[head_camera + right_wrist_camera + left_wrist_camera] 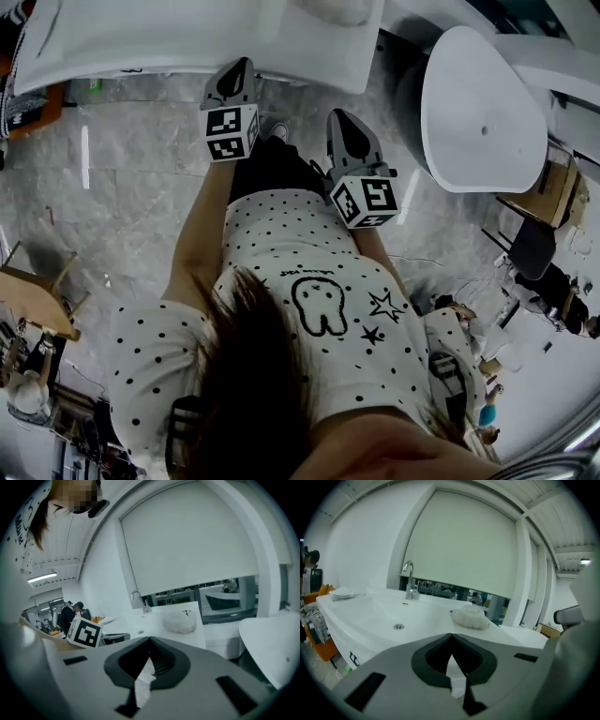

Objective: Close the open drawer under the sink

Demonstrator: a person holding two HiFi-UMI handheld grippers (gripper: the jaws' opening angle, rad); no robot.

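Observation:
The white sink unit (187, 37) fills the top of the head view; no drawer front shows in any view. My left gripper (242, 66) is held just before the unit's front edge, jaws shut and empty. My right gripper (338, 116) hangs a little lower and to the right, also shut on nothing. In the left gripper view the left gripper (450, 638) points over the basin (379, 616), toward the faucet (410, 581) and the drain (398, 626). From the right gripper (150, 642) I see the same sink (150, 618) farther off, with the left gripper's marker cube (85, 633) beside it.
A lumpy white object (470, 618) lies on the counter right of the basin. A large white rounded tub (478, 112) stands at the right. The floor is grey marble (141, 178). A wooden chair (37, 300) stands at the left, and people are in the background.

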